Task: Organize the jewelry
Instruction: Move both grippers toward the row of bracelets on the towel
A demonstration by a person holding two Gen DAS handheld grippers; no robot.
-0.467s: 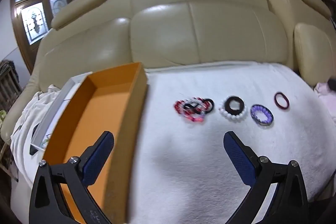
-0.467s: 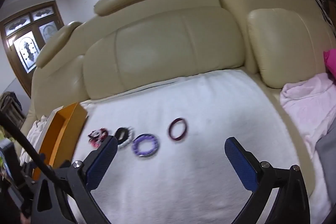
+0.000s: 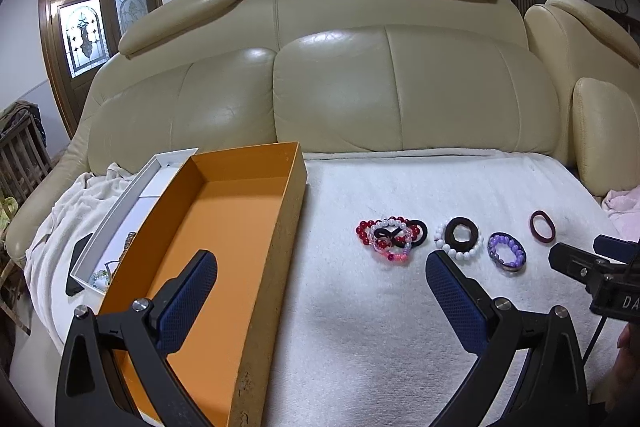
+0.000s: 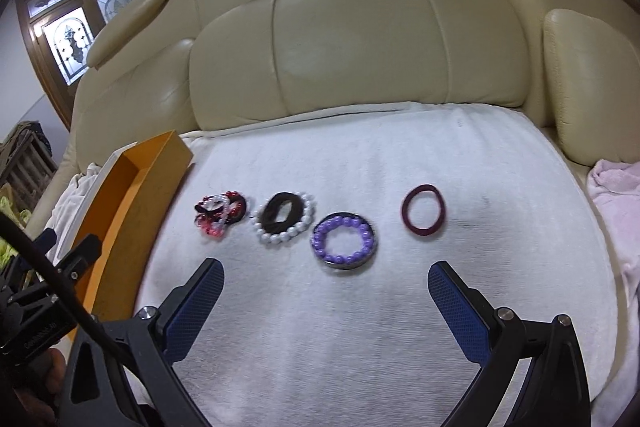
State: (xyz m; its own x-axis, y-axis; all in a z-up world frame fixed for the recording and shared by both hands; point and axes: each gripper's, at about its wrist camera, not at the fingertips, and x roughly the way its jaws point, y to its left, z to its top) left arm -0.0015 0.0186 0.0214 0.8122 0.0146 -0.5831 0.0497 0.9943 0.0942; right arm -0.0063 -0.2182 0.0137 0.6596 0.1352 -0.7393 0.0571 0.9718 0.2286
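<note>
Both sets of jaws wide open, empty. Best to lower the right gripper squarely over the purple bead bracelet (right of the empty orange box, on the white towel), pinching one beaded side only.

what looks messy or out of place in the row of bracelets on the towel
Only the leftmost pile: red, white and clear bead bracelets lie tangled over a black band, nearest the orange box. The other three groups lie flat and apart.
</note>
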